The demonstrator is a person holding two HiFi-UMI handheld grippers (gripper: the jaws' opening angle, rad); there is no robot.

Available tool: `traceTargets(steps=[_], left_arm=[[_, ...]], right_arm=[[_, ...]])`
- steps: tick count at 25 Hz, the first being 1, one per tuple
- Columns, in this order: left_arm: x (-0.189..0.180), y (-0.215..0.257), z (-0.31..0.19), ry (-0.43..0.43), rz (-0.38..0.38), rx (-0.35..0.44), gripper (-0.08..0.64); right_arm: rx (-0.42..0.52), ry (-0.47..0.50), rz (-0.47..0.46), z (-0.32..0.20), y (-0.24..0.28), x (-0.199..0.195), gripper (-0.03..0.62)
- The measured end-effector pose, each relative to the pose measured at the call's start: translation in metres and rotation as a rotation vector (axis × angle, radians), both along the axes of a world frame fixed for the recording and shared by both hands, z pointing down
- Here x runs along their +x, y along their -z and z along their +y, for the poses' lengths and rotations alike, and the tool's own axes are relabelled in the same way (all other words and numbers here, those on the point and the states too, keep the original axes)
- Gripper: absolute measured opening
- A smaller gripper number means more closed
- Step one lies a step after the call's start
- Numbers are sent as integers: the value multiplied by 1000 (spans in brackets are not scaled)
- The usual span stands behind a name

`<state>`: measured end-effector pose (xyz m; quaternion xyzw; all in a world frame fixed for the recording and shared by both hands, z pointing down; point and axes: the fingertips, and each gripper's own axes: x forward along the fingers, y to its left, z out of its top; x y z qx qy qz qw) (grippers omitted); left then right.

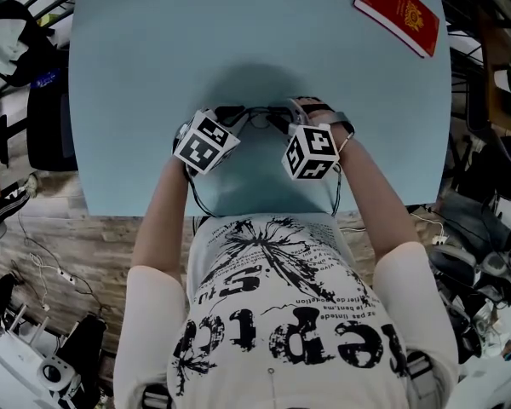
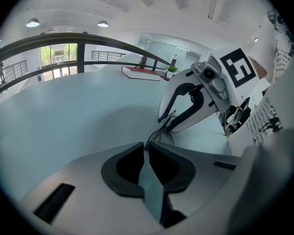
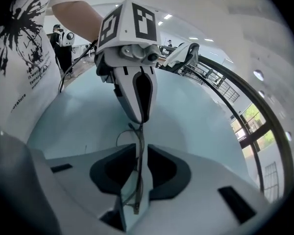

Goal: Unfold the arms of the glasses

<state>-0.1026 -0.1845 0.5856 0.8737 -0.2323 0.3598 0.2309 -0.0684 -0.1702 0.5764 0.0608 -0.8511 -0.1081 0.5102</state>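
Bright, even overhead light; soft shadow on table (image 1: 136,58); gripper views fisheye w/ black corners.

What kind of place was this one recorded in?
Probably an indoor lab or workshop space: a plain light-blue table, loose cables on the wooden floor, and a railing with ceiling lights beyond.

Glasses (image 1: 261,116) mostly hidden in head view

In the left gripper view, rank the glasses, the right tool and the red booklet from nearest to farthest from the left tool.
1. glasses, at the left tool's tips.
2. right tool, just beyond, on the right.
3. red booklet, at the table's far edge.
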Motion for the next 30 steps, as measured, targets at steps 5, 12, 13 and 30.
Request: traceTargets(steps=[5,12,13,30], left_arm=[[1,0,0,-5,0,-1,46],[2,0,0,-10,2,3,46],[2,1,0,-7,1,3,46],[24,4,16,-96,12,-49,37]], right_arm=[[15,21,23,0,0,-4,32],[29,53,-91,4,19,-4,29],[27,56,-103,5,21,-4,29],[-39,27,-298,24,49,12,28]])
